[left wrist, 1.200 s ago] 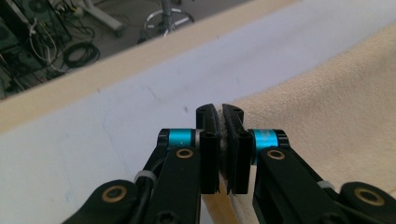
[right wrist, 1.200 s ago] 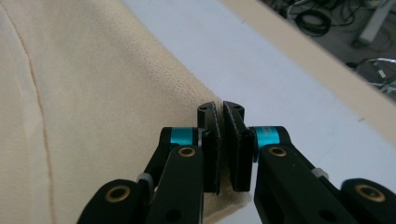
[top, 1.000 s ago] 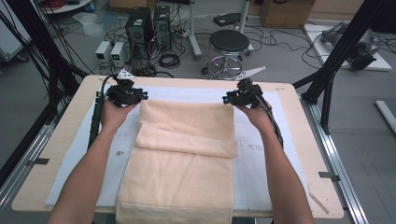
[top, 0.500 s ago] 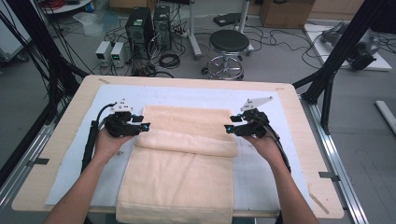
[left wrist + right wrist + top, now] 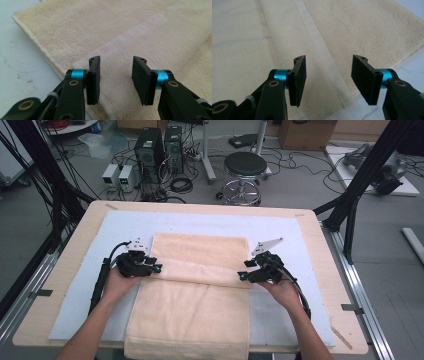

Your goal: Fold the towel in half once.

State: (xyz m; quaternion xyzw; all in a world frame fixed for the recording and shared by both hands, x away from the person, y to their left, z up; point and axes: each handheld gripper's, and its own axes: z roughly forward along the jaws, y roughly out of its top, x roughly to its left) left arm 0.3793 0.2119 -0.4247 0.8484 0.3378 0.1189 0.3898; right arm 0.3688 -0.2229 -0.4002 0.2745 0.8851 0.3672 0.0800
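A cream towel [image 5: 197, 290] lies flat on a pale blue mat [image 5: 285, 227] in the middle of a wooden table [image 5: 75, 235]. Its far end is folded back toward the person, so there is a double layer across the middle, and the folded edge with its woven band runs from side to side. The near end of the towel hangs a little over the table's front edge. The left gripper [image 5: 156, 268] sits at the left end of that fold. In the left gripper view [image 5: 115, 75] its two black jaws stand apart over the corner of the folded layer, with the towel under the gap and no cloth pinched; the jaws have just been closing a little. The right gripper [image 5: 241, 276] sits at the right end of the fold. In the right gripper view [image 5: 328, 77] its jaws stand wide apart over the towel's band, holding nothing, and they have just been opening. A hand is behind each gripper, with both forearms coming in from the near side. Behind the table, on the floor, stand a round stool [image 5: 244, 165] and some dark computer boxes [image 5: 159, 145] among many cables.
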